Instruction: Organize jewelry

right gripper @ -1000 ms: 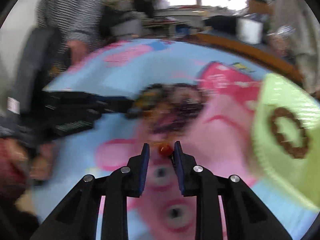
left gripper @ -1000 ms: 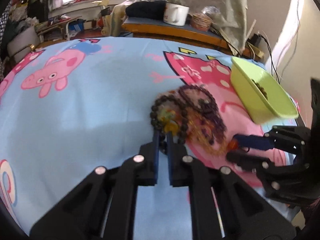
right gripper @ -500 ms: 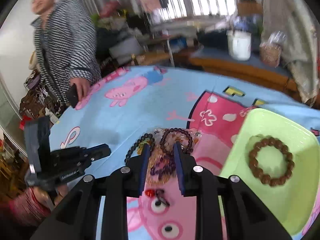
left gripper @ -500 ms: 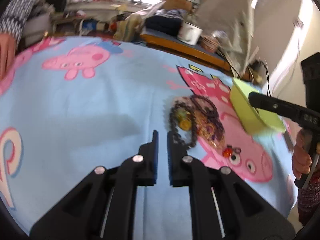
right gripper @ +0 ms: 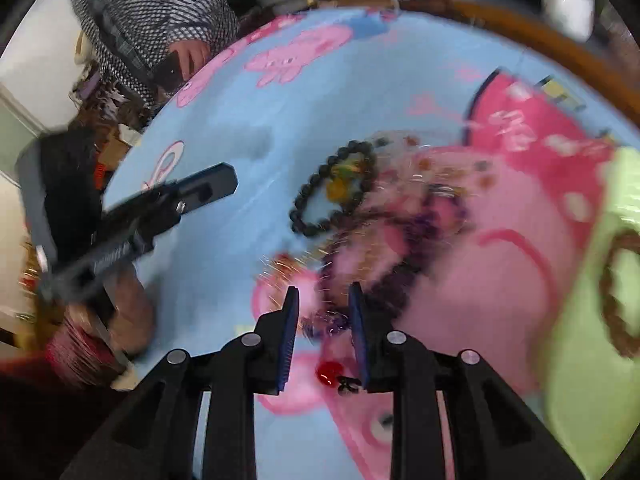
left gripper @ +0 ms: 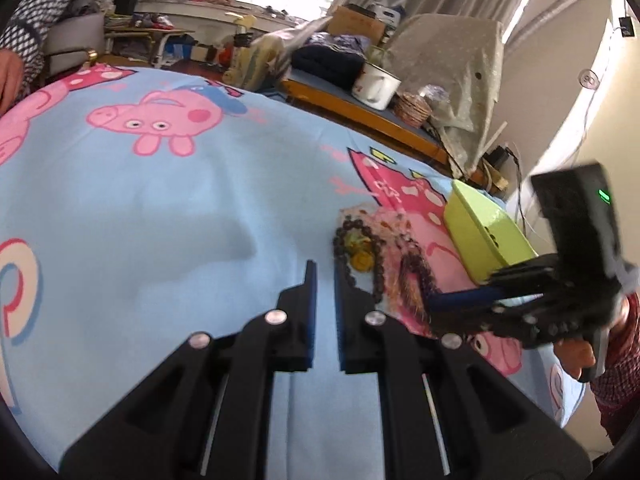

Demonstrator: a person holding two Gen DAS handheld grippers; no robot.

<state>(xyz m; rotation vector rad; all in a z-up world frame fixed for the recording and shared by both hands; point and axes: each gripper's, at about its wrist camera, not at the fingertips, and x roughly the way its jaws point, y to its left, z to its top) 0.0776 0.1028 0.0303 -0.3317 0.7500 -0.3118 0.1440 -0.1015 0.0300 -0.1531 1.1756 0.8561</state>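
A pile of jewelry (left gripper: 384,256) lies on the blue cartoon-print cloth: a black bead bracelet (right gripper: 332,188), a purple bead string (right gripper: 400,276) and gold chain. A red bead piece (right gripper: 329,372) lies apart, between my right fingers near their base. A green tray (left gripper: 484,236) to the right holds a brown bead bracelet (right gripper: 620,292). My right gripper (right gripper: 323,300) is open, low over the pile's near edge, and holds nothing. My left gripper (left gripper: 323,276) is nearly closed and empty, just left of the pile.
A person in a checked top (right gripper: 160,16) stands at the cloth's far left edge. A wooden bench behind holds a white mug (left gripper: 376,84) and a woven basket (left gripper: 414,106). The cloth (left gripper: 180,208) stretches out to the left.
My right gripper came down from above onto the pile's near edge, after dropping the red bead piece. My left gripper drew back from the black bracelet and tilted up.
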